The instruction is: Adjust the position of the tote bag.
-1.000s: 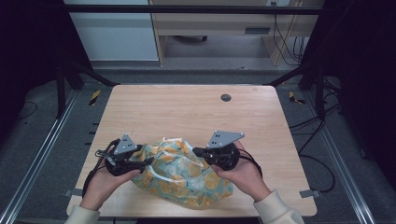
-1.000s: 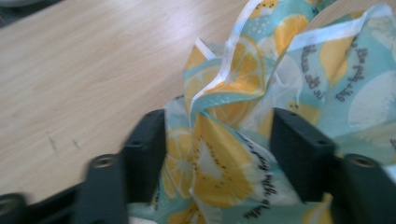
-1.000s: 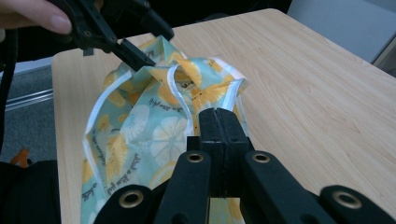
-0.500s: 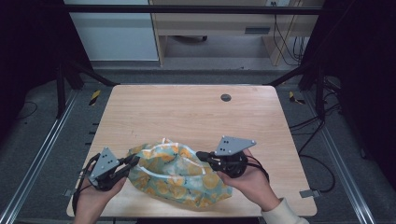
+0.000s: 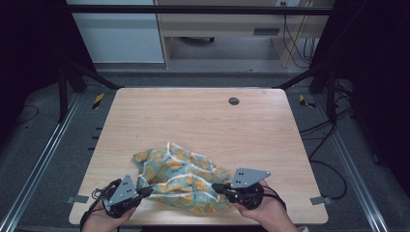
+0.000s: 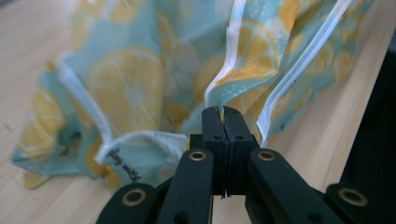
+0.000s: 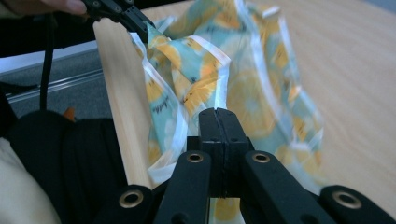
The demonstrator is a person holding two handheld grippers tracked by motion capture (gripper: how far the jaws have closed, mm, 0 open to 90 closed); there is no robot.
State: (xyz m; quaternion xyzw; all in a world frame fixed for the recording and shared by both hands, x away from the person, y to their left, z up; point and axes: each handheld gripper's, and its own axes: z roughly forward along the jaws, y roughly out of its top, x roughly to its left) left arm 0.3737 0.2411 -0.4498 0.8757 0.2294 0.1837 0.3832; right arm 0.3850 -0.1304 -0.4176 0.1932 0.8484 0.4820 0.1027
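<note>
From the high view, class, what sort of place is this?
Probably a lab recording station: a bare wooden table inside a black frame, cables trailing behind, and handheld tongs at a lemon-print cloth.

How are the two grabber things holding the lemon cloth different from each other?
The left gripper sits at the table's near-left corner, tilted; the right gripper sits further right, its grey plate flatter. The left one pinches a white-edged corner of the lemon cloth; the right one grips the cloth's other end. Both are black, with fingers shut on the cloth.
</note>
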